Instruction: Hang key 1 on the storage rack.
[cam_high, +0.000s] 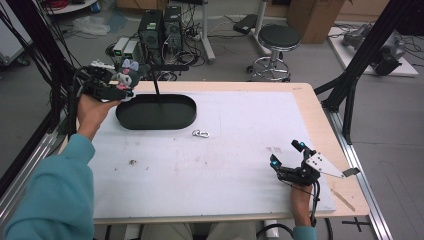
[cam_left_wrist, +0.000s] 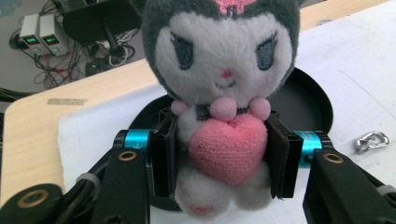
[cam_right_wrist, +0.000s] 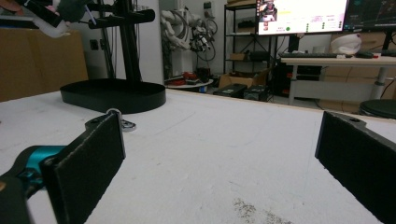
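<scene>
1. Resting low on the white mat, the right gripper (cam_high: 286, 155) holds its jaws wide apart with nothing between them.
2. A metal clip (cam_high: 200, 133) lies just before the black tray (cam_high: 185, 116), which shows nothing inside.
3. Farther left, the left gripper (cam_left_wrist: 223, 156) clamps a plush toy (cam_left_wrist: 223, 88) upright, head up, above the tray's end.
4. The left gripper view shows its face toward the camera.
</scene>
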